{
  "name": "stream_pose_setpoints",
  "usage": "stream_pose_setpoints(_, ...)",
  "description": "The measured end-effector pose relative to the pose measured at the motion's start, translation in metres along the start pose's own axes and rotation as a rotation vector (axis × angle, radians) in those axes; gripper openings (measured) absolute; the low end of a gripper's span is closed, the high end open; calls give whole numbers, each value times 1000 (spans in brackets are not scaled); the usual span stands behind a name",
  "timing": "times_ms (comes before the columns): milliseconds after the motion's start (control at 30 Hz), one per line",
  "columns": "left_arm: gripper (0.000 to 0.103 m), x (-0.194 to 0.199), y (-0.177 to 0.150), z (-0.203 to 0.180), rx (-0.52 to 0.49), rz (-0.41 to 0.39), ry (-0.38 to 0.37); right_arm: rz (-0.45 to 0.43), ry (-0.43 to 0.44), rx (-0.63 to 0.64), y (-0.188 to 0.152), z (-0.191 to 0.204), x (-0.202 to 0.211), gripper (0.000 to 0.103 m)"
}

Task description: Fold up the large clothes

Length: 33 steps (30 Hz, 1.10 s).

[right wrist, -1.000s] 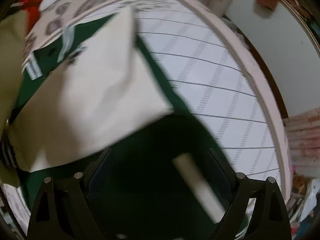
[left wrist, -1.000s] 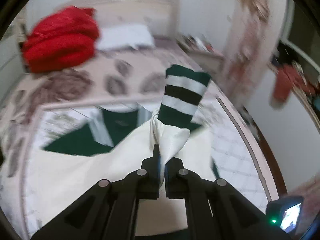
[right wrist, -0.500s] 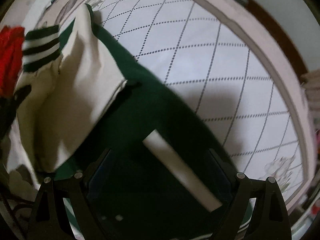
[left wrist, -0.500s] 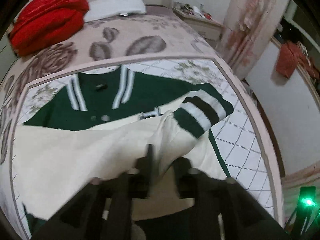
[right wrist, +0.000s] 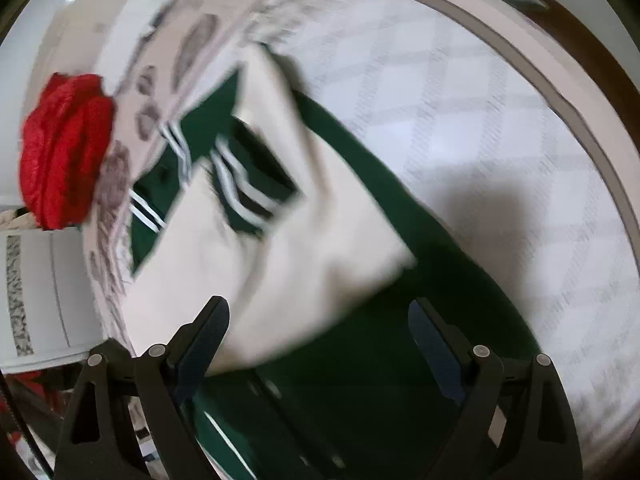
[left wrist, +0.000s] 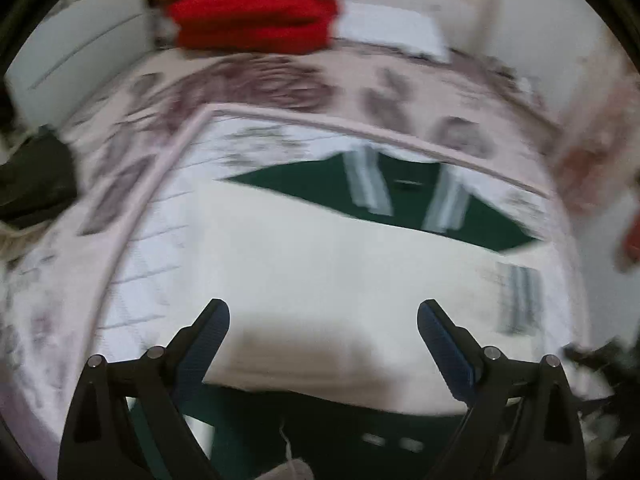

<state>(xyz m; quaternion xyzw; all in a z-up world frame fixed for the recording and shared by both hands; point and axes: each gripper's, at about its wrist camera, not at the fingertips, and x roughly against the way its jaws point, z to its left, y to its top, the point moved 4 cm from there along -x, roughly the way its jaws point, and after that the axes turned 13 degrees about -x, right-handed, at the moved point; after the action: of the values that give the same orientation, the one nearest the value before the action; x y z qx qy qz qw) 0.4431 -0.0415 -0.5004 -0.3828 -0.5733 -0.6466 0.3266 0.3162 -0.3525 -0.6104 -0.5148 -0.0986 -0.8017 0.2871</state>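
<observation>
A green varsity jacket point(left wrist: 404, 196) with cream sleeves point(left wrist: 320, 272) lies flat on the bed, both sleeves folded across its body. Its striped collar point(left wrist: 370, 188) points to the far side. My left gripper point(left wrist: 323, 328) is open and empty, just above the cream sleeve near the jacket's lower half. In the right wrist view the jacket point(right wrist: 400, 300) runs diagonally, with a striped cuff point(right wrist: 252, 192) resting on the cream sleeve point(right wrist: 288, 252). My right gripper point(right wrist: 318, 328) is open and empty over the jacket's green hem.
The bed has a white quilted cover point(right wrist: 500, 120) with a pink border point(left wrist: 168, 160). A red folded blanket point(left wrist: 256, 4) and a white pillow point(left wrist: 392, 28) lie at the head of the bed. Dark cloth point(left wrist: 32, 184) sits at the left edge.
My left gripper has let go of the cream sleeve and opened; the sleeve now lies flat across the jacket. Both grippers have swung to new angles over the jacket.
</observation>
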Motion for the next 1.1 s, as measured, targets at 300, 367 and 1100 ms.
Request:
stream_pose_setpoints(300,96,-70,-20,62,28,151,170,-4,-116,218,42,79,-95,18)
stream_pose_setpoints(367,96,-67,-21,64,41,155,167,-56,-106,214,41,79,-80,17)
stream_pose_setpoints(1100,101,-32,-98,-8,-132,271,79,84,-318,91,-15,-84,4,71)
